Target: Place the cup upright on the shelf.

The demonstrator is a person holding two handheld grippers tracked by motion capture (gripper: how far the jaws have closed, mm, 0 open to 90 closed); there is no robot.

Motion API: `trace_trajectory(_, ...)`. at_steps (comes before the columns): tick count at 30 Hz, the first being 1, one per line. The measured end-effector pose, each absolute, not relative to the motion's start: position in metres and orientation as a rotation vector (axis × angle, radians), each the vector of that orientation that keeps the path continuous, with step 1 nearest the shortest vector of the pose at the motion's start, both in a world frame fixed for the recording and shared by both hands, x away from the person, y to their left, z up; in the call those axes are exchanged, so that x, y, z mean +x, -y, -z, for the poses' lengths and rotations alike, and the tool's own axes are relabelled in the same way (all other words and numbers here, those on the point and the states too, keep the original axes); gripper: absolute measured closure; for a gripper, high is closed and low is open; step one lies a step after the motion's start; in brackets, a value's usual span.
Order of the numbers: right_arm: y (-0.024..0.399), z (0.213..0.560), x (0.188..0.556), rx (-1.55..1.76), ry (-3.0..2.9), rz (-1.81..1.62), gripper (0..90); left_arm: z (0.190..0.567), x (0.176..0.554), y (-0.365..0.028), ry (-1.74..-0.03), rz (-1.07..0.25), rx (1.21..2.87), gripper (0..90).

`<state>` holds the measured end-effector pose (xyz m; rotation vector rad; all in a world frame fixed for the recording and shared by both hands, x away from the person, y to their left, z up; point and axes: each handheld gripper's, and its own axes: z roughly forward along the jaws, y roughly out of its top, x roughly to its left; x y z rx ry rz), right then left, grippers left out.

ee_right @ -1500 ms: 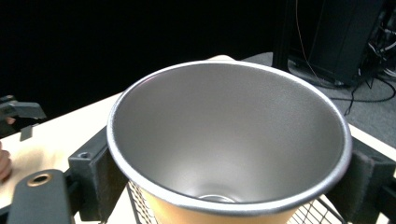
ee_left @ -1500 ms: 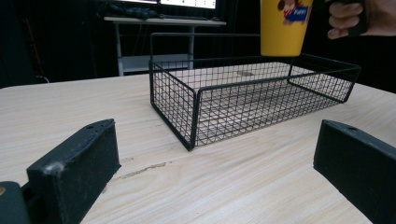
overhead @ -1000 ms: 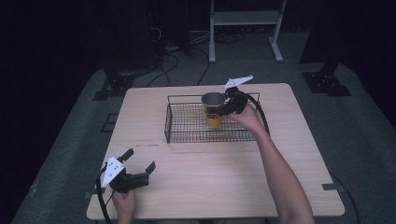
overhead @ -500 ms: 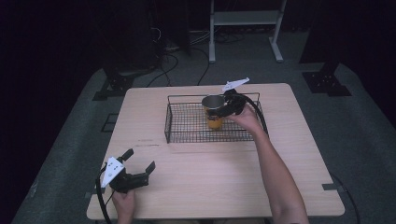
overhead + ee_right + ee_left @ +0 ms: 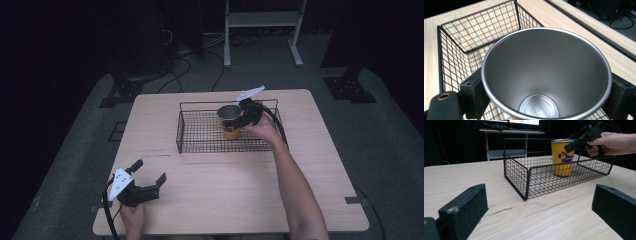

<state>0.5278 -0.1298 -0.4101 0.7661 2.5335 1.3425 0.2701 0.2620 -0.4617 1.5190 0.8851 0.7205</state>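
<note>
Right gripper (image 5: 239, 121) has its jaws clamped on either side of one yellow cup (image 5: 562, 157), just under the steel rim; in the right gripper view the cup (image 5: 546, 75) sits squarely between the two jaws, open mouth up, empty inside. Cup stands upright inside the wire basket (image 5: 200, 131), base on or barely off the mesh, can't tell which from these frames. Left gripper (image 5: 148, 181) rests low near the table's front edge, jaws spread wide with nothing between them; basket and cup lie well ahead of its jaws in the left gripper view. Risks, as a judgement: the grip is high on a tapered, smooth wall, so the cup could slip down out of the jaws or swing and tilt if lifted fast. Lifting at an angle could catch the cup's base on the basket's top rail beside the jaws and drag the light basket along, since nothing pins it. Loosening the hold too early while the cup is tilted would tip it over on the mesh. Counts: one cup, one wire basket, one table (image 5: 240, 195), two grippers, two hands, one white frame (image 5: 260, 30) on the floor behind the table.
</note>
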Motion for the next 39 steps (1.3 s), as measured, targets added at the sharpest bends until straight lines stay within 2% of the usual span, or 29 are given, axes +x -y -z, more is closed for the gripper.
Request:
trace_trajectory(21, 0.1296, 0.4115, 0.5275, 0.749, -2.538, -1.311, 9.4, 0.4617, 0.2700, -0.2619, -0.884, -0.724, 1.519, 0.0)
trace_trajectory(26, 0.1291, 0.4100, 0.5276, 0.763, -2.531, -1.295, 2.5, 0.4617, 0.2698, -0.2620, -0.885, -0.722, 1.517, 0.0)
trace_trajectory(39, 0.1304, 0.4062, 0.5230, 0.748, -2.549, -1.260, 0.0, 0.4616, 0.2698, -0.2616, -0.885, -0.726, 1.519, 0.0)
